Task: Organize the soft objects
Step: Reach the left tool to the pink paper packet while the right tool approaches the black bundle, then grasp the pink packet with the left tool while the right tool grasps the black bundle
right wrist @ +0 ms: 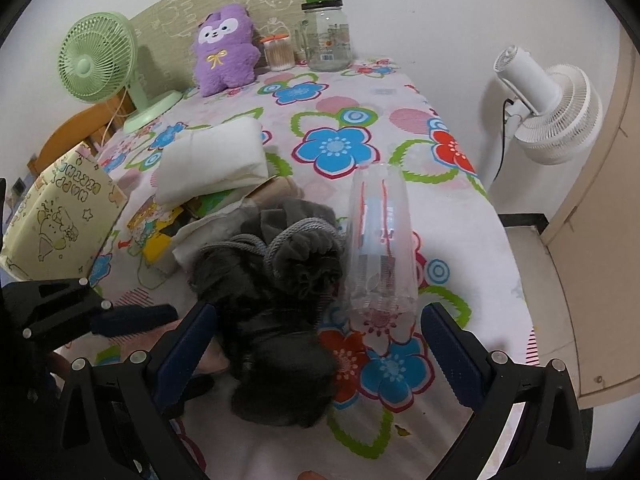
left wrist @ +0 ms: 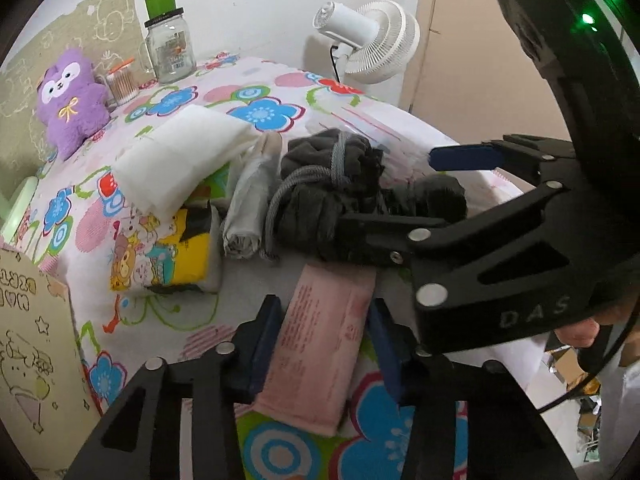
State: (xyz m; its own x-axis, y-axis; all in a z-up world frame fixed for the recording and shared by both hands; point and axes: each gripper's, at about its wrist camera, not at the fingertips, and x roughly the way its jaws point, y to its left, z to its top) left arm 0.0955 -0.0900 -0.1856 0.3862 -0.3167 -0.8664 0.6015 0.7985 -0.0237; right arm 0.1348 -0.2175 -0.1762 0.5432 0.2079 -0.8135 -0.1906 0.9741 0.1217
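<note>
Left wrist view. The left gripper (left wrist: pixel 326 344) pinches a pink packet (left wrist: pixel 320 348) between its blue pads (left wrist: pixel 264 344); the packet lies on the flowered cloth (left wrist: pixel 264 112). Beyond it sit a dark bundle (left wrist: pixel 320 196) tied with grey cord, a grey roll (left wrist: pixel 252 208), a cartoon pack (left wrist: pixel 164 256) and a white pad (left wrist: pixel 180 156) stacked on that pack. The right gripper (left wrist: pixel 404 196) reaches in from the right, its fingers straddling the bundle's near end. At the back — a purple plush (left wrist: pixel 72 100) and a jar (left wrist: pixel 170 50).

Right wrist view. The right gripper (right wrist: pixel 320 348) is spread wide, one finger (right wrist: pixel 184 344) beside the dark bundle (right wrist: pixel 276 320), the other (right wrist: pixel 452 348) just past a clear wrapper (right wrist: pixel 380 252). Neither pad presses on anything. The left gripper's finger (right wrist: pixel 136 318) shows at the left edge — the pink packet (right wrist: pixel 152 334) is mostly hidden there.
</note>
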